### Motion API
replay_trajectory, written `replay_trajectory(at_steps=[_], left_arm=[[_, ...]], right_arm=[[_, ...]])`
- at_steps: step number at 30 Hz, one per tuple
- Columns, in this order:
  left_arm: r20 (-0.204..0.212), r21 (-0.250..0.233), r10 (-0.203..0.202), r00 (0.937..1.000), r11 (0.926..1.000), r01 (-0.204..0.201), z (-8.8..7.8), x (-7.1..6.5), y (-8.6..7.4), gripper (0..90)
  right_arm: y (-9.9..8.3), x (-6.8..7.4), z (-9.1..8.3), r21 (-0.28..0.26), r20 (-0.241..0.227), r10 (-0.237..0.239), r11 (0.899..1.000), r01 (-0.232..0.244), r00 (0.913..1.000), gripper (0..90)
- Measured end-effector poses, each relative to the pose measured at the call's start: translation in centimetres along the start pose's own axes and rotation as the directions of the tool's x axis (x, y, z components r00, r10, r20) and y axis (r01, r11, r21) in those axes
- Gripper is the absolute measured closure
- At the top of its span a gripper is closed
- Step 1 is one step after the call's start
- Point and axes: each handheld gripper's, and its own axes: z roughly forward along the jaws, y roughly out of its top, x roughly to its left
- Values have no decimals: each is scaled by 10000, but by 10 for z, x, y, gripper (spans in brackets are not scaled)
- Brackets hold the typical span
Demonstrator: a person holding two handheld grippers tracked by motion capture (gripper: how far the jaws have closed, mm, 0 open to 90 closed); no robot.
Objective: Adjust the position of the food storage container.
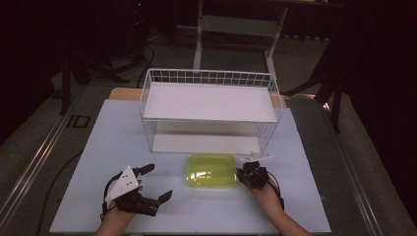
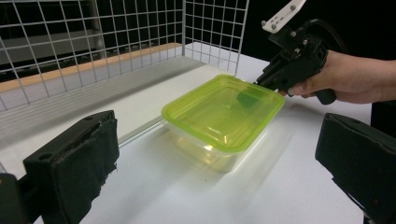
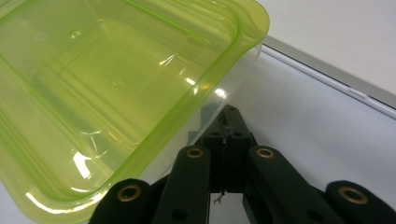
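A clear plastic box with a yellow-green lid [image 1: 212, 170] stands on the white table, just in front of the wire rack. My right gripper [image 1: 241, 173] is at the box's right end, jaws pressed together. In the right gripper view its tips [image 3: 229, 114] sit beneath the lid's overhanging rim at a corner of the box [image 3: 116, 84], against the clear wall, with nothing between them. The left gripper view has that gripper [image 2: 261, 84] touching the far corner of the box [image 2: 224, 112]. My left gripper [image 1: 158, 182] rests left of the box, wide open and empty [image 2: 215, 172].
A white wire rack [image 1: 209, 73] with an upper shelf and a lower tray stands behind the box; its mesh [image 2: 116, 37] is close on the left gripper's far side. Bare table [image 1: 196, 211] lies in front of the box. A table frame stands on the floor beyond.
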Motion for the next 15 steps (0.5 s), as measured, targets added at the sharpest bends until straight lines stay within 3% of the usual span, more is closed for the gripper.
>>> replay_trajectory(at_steps=[15], left_arm=[[58,71,38,10000,10000,-39,1,-1,-1,4]], right_arm=[[15,20,22,107,-254,-373,9992,376,9990,898]])
